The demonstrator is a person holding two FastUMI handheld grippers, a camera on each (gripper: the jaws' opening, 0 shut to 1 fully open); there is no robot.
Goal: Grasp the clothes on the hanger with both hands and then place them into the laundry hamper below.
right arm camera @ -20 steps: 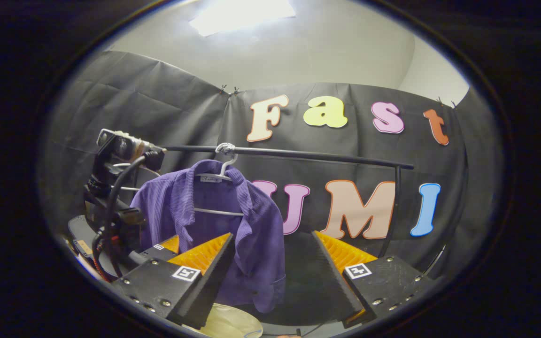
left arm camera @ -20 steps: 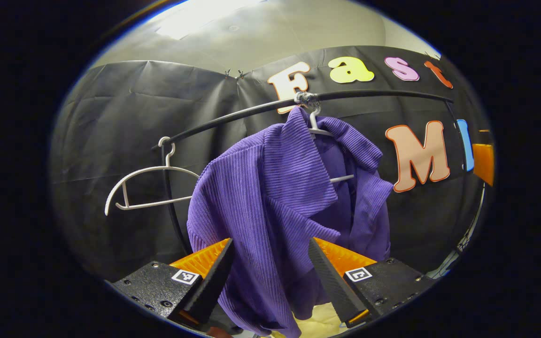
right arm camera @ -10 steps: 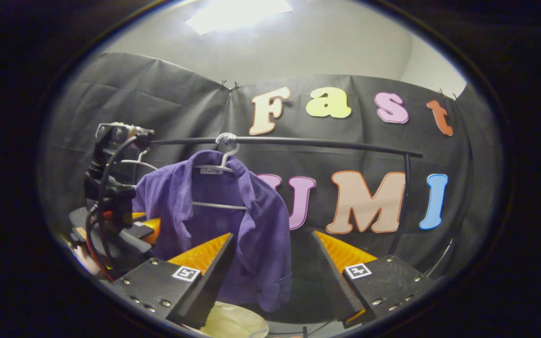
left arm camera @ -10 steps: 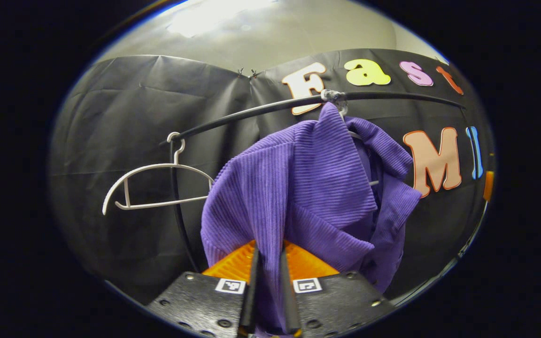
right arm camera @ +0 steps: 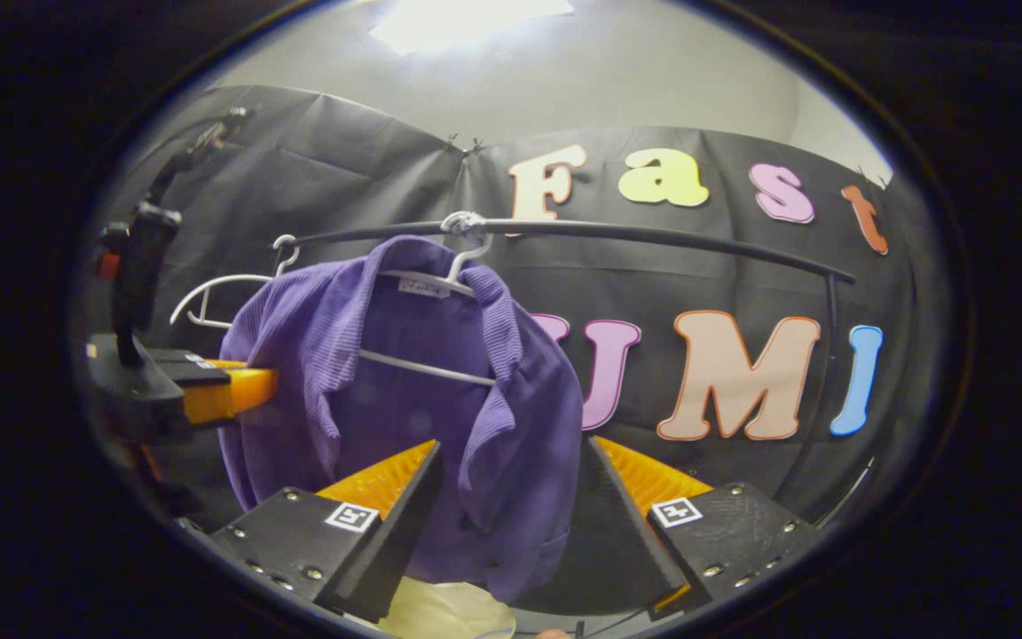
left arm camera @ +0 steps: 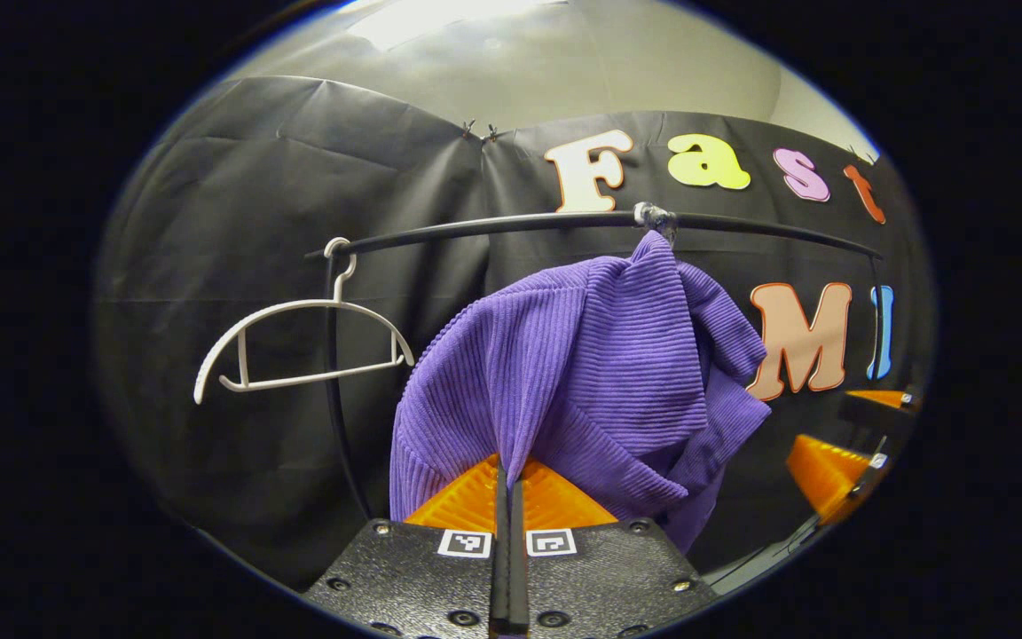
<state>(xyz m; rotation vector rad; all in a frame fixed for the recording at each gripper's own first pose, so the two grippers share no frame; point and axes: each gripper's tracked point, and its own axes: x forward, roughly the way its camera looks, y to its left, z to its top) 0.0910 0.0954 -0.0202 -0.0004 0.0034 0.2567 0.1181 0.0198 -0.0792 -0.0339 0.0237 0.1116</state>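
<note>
While the left gripper (left arm camera: 508, 497) pinches a fold of the purple shirt (left arm camera: 582, 382) low on its shoulder side, jaws pressed together on the cloth, the right gripper (right arm camera: 511, 497) waits with jaws spread wide around the shirt's free front edge, not yet touching. Beyond them the shirt hangs on its hanger (right arm camera: 440, 293) from the black rail (right arm camera: 653, 235), soft, ribbed and light, so it should bunch easily; the open front panel looks the best hold
</note>
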